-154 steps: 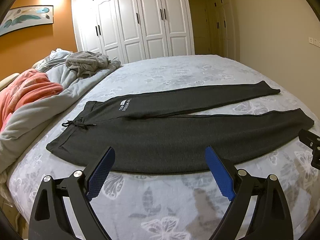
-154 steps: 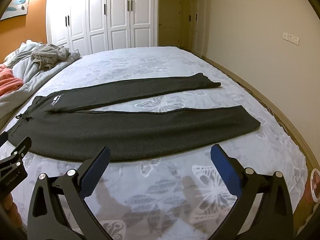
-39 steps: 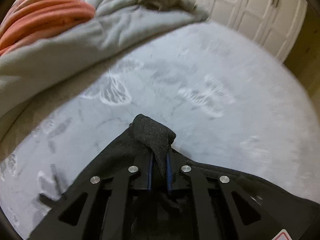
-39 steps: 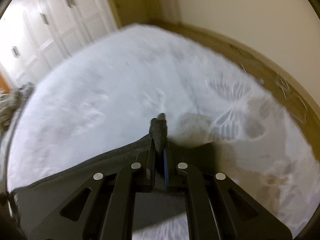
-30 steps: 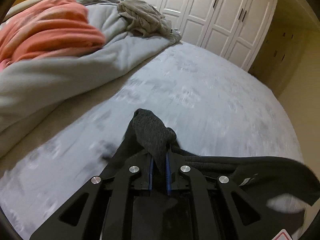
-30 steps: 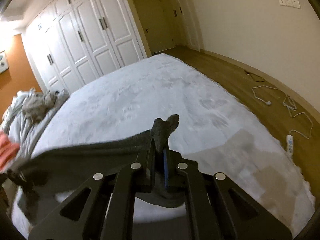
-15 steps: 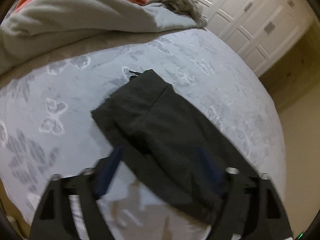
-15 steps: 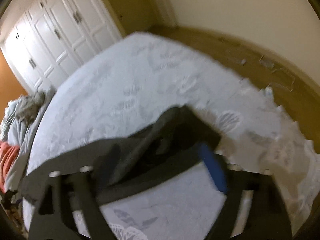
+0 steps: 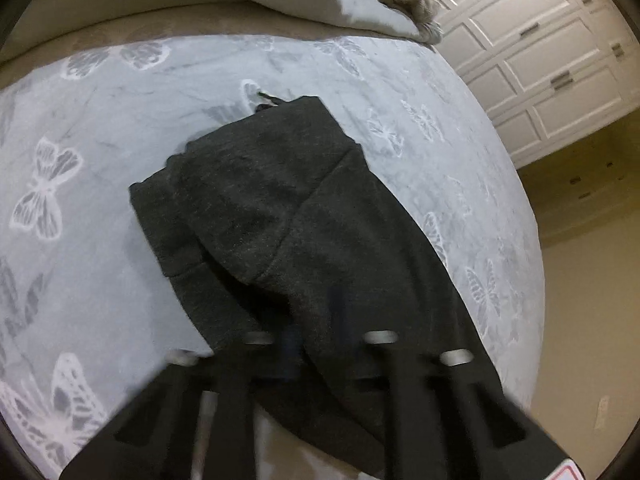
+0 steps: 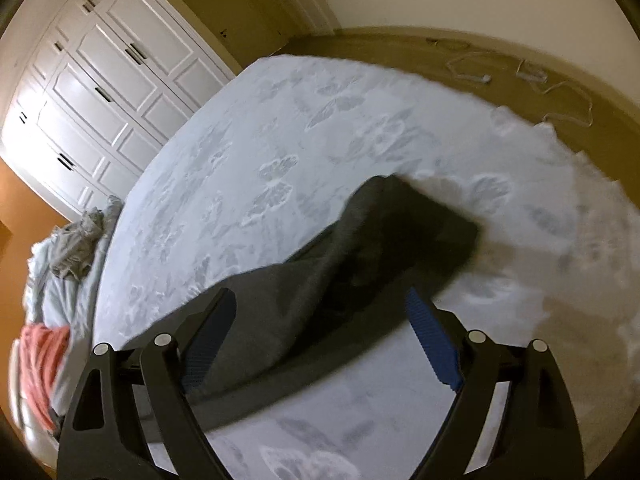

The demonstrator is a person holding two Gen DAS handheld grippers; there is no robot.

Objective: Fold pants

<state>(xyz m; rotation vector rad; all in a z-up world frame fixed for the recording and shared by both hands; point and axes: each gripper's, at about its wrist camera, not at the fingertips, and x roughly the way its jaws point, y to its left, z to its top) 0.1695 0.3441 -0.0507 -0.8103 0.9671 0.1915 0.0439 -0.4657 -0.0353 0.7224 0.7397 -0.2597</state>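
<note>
Pants (image 9: pixel 304 216) lie halved on the bed (image 9: pixel 100 128). Left gripper (image 9: pixel 316 320) closing on waist cloth, right gripper (image 10: pixel 316 340) gaping: align edges before folding.

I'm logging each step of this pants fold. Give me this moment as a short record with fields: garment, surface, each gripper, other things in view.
garment: dark grey pants, lying doubled over on the bed
surface: bed cover, pale grey with butterfly print
left gripper: blurred, over the pants, jaws shut, nothing seen between them
right gripper: jaws open, fabric lies loose below them
other: bedding pile, white wardrobe, cables on the floor
</note>
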